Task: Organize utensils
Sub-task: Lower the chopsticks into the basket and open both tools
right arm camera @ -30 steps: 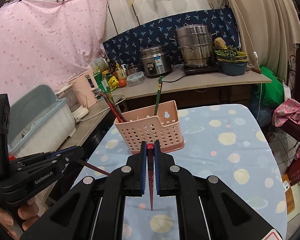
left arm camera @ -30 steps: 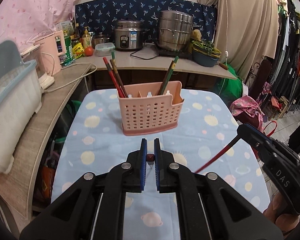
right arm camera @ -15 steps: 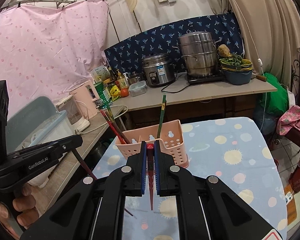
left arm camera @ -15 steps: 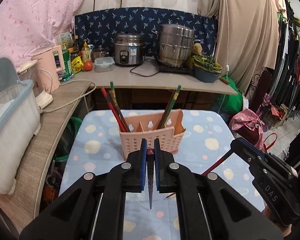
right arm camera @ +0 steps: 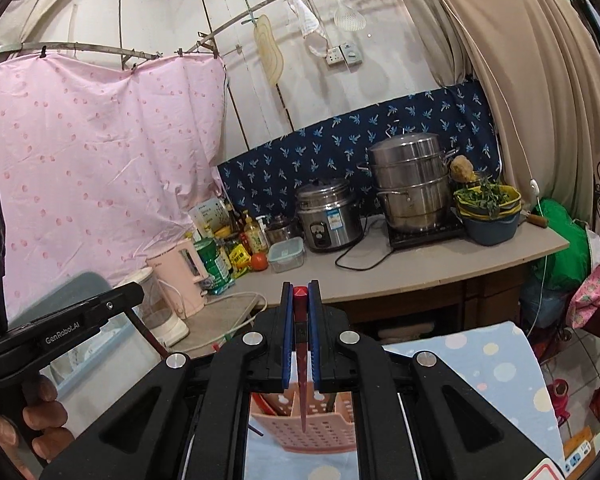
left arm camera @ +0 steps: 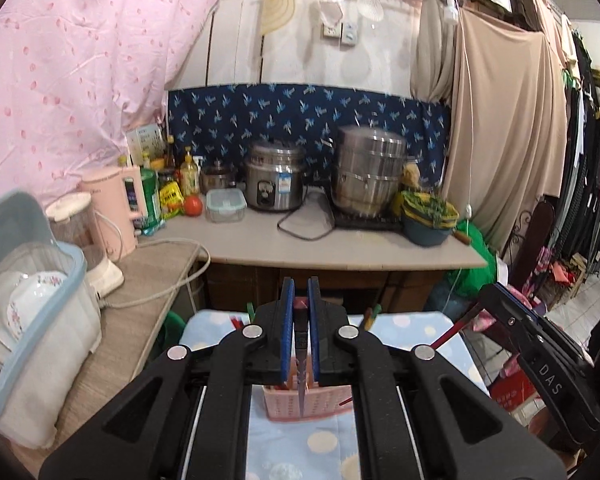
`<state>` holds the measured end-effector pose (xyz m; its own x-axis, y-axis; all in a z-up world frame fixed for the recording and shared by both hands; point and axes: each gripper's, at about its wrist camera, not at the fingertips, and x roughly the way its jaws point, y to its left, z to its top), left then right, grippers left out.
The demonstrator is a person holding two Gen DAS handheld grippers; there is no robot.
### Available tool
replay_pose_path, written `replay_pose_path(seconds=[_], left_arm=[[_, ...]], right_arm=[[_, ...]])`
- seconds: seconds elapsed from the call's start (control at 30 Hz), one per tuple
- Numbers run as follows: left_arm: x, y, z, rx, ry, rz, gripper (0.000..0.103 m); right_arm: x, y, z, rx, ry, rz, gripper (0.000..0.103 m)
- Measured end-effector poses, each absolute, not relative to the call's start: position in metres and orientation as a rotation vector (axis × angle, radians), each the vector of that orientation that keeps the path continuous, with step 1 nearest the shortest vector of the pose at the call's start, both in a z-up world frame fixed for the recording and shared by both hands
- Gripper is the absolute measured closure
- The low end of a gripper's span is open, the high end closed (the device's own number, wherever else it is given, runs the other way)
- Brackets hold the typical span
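Left gripper (left arm camera: 300, 300) and right gripper (right arm camera: 300, 300) each clamp one chopstick, dark (left arm camera: 300, 360) and red (right arm camera: 301, 360), above the pink basket (right arm camera: 312, 428).

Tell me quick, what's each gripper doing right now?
Left gripper: closed on a dark chopstick.
Right gripper: closed on a red chopstick.

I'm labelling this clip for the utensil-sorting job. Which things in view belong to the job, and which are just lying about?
Part of the job:
- dark chopstick clamped in the left gripper
- red chopstick clamped in the right gripper
- pink utensil basket

Just lying about:
- rice cooker
- steel steamer pot
- tomato
- pink kettle
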<state>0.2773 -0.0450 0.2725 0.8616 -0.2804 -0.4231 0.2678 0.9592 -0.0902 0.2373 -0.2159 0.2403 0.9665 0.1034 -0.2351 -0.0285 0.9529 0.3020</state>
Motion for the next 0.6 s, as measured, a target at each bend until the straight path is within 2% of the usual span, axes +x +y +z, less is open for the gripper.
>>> replay_pose_path(seconds=[0.23, 0.6], left_arm=[[0.307, -0.047, 0.284, -0.047, 0.395, -0.270, 0.096], [0.346, -0.056, 0.229, -0.037, 0.441, -0.260, 0.096]], right_arm=[[0.278, -0.216, 0.235, 0.314, 0.278, 0.063, 0.096], [0.319, -0.206, 0.175, 0.288, 0.426, 0.047, 0.096]])
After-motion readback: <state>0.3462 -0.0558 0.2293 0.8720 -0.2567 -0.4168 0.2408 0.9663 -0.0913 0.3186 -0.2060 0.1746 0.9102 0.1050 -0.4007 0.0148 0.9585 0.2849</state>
